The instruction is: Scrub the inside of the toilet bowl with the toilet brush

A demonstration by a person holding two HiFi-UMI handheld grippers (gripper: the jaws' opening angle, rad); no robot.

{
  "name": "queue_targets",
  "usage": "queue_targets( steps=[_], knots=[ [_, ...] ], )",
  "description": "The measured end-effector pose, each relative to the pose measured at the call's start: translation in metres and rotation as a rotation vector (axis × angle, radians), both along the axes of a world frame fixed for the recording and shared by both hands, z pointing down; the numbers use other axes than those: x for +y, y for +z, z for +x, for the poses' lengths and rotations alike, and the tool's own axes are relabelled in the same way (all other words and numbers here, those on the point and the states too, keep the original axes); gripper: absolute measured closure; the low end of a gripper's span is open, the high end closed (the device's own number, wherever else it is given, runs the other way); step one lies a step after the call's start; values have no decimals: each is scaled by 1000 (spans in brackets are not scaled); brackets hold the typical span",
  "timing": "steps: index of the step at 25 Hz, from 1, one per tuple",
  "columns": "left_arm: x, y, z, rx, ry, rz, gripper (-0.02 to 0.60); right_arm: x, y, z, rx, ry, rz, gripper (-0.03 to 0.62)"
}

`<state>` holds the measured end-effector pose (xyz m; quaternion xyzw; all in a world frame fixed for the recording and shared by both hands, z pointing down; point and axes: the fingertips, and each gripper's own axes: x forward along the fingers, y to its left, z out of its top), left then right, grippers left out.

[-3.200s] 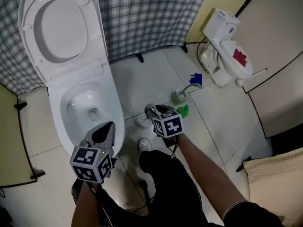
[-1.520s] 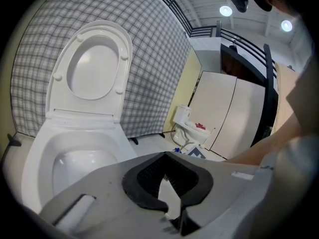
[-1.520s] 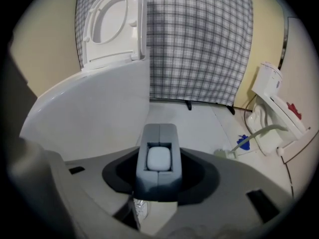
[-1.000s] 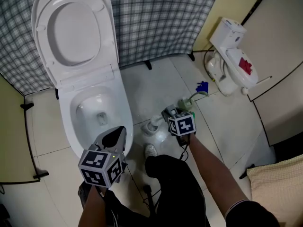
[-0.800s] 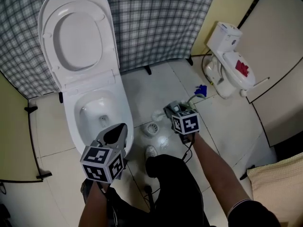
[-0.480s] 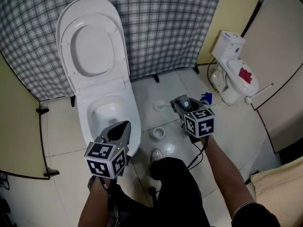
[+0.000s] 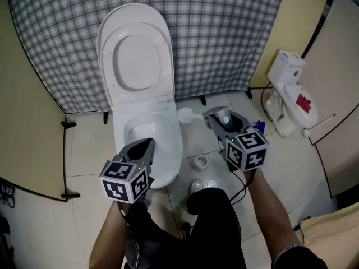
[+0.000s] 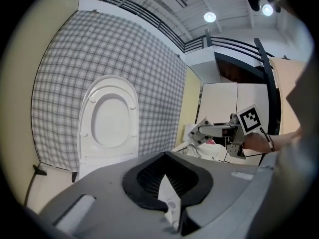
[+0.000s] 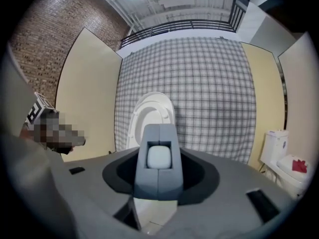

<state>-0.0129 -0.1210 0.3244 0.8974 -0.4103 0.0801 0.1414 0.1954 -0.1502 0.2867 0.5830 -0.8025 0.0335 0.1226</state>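
The white toilet (image 7: 168,150) stands with lid and seat (image 7: 134,58) raised, its bowl open in the middle of the head view. My right gripper (image 7: 217,116) is shut on the white handle of the toilet brush (image 9: 159,158). The brush head (image 7: 184,115) hangs in the air just right of the bowl's rear rim, outside the bowl. My left gripper (image 7: 149,145) hovers over the bowl's front rim; its jaws taper together with nothing between them. The raised lid (image 8: 110,121) also fills the left gripper view.
The round brush holder (image 7: 200,162) sits on the tiled floor right of the bowl, near the person's shoes (image 7: 203,185). A smaller white toilet (image 7: 291,91) stands at the far right. A checked curtain (image 7: 224,32) hangs behind, with beige partitions at both sides.
My right gripper has lifted the brush out of its holder and carried it up toward the back of the toilet. The left gripper has stayed over the bowl's front rim.
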Motion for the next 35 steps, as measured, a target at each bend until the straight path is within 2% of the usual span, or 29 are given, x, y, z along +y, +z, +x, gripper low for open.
queue_targets(
  steps=[6,13,21,35],
  knots=[
    [6,-11,-39,-7,-64,15,571,5,-20,-55,-12,-98,46,391],
    [11,-13,-68,-12,-111,16,572,7,-17,-96,-28,-175,34,391],
    [10,-11,-85,-5,-129,18,571,3,-10,-120,-36,-206,12,391],
    [-26,34,-96,-22,-126,-50,572,-34,51,-142,-30,-211,-87,391]
  ],
)
